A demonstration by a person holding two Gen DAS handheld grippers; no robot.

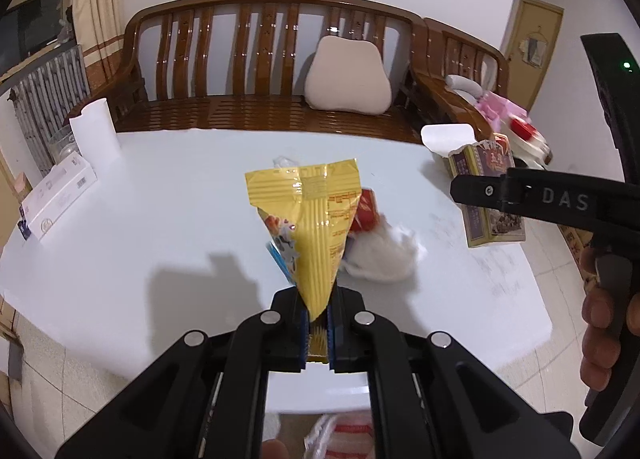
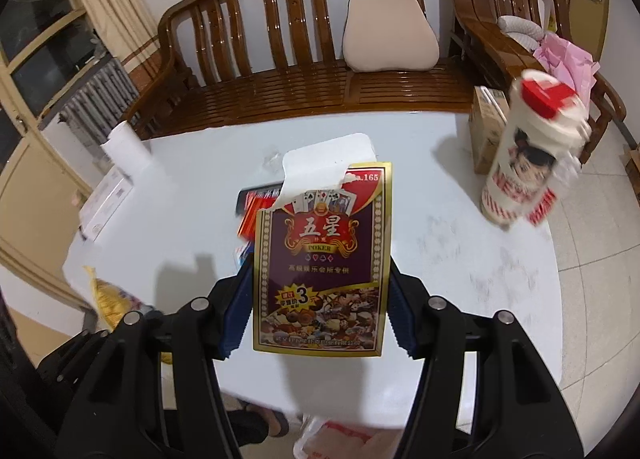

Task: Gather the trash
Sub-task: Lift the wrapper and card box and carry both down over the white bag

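My left gripper (image 1: 318, 323) is shut on the lower tip of a yellow snack wrapper (image 1: 312, 227), which stands up above the white table (image 1: 160, 219). Behind it on the table lie a crumpled white tissue (image 1: 384, 253) and a red packet (image 1: 366, 213). My right gripper (image 2: 320, 271) is shut on a purple and gold poker card box (image 2: 324, 259), pads on its two sides and its torn white flap (image 2: 328, 163) open. In the left wrist view the same box (image 1: 490, 195) hangs at the right. The yellow wrapper (image 2: 108, 297) shows at the lower left of the right wrist view.
A tall paper cup (image 2: 532, 155) with a red lid stands near the table's right edge. A paper towel roll (image 1: 94, 131) and a white box (image 1: 60, 195) sit at the left. A wooden bench (image 1: 260, 59) stands behind. A plastic bag (image 2: 340, 439) lies on the floor below the near edge.
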